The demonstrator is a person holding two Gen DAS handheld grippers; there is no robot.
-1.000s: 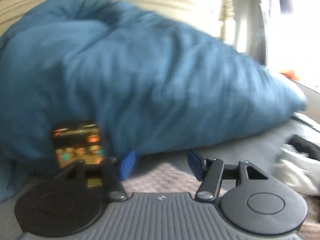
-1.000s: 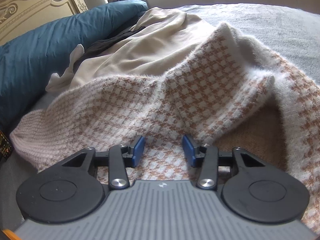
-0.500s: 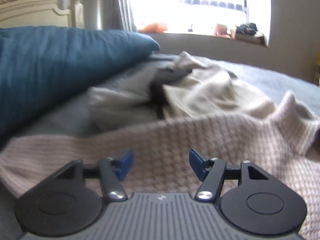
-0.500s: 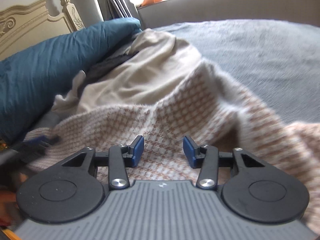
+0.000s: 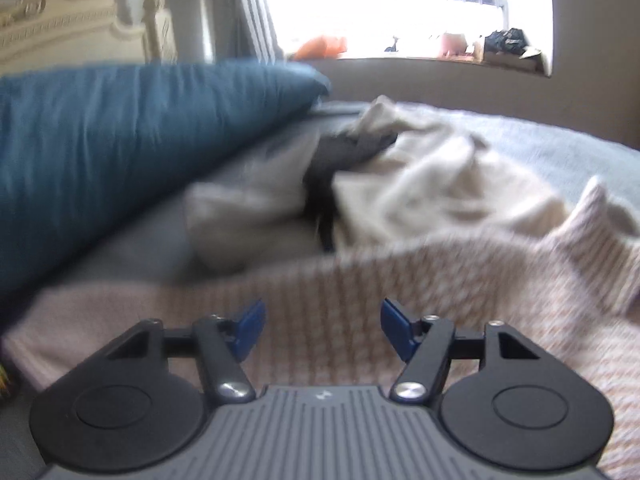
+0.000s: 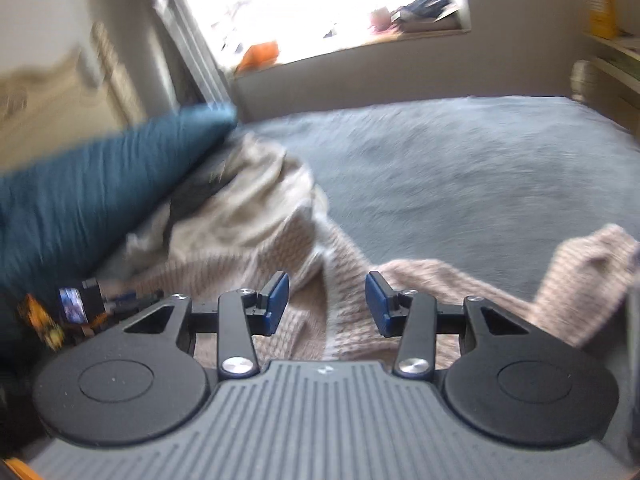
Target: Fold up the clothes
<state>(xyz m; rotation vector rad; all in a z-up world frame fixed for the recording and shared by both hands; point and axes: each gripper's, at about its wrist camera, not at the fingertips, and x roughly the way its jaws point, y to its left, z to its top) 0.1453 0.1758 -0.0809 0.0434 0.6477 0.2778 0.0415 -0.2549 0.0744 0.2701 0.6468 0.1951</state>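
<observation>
Left wrist view: my left gripper (image 5: 322, 330) hangs over the checked sweater (image 5: 360, 292), jaws apart and widening, nothing between them; beyond lie the cream garment (image 5: 440, 184) and blue pillow (image 5: 120, 140). My right gripper (image 6: 326, 300) is likewise parted and empty above the sweater, on the grey bedspread (image 6: 460, 168). I judge each should pinch one edge.

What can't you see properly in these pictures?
- Dark garment, left wrist view: mostly buried under the cream cloth, and blurred, so its type is unclear.
- Knit sweater, right wrist view: cut off by the right edge and the tongs' body.
- Small screen, right wrist view: blurred, unreadable.
- Windowsill items, left wrist view: washed out by glare.
</observation>
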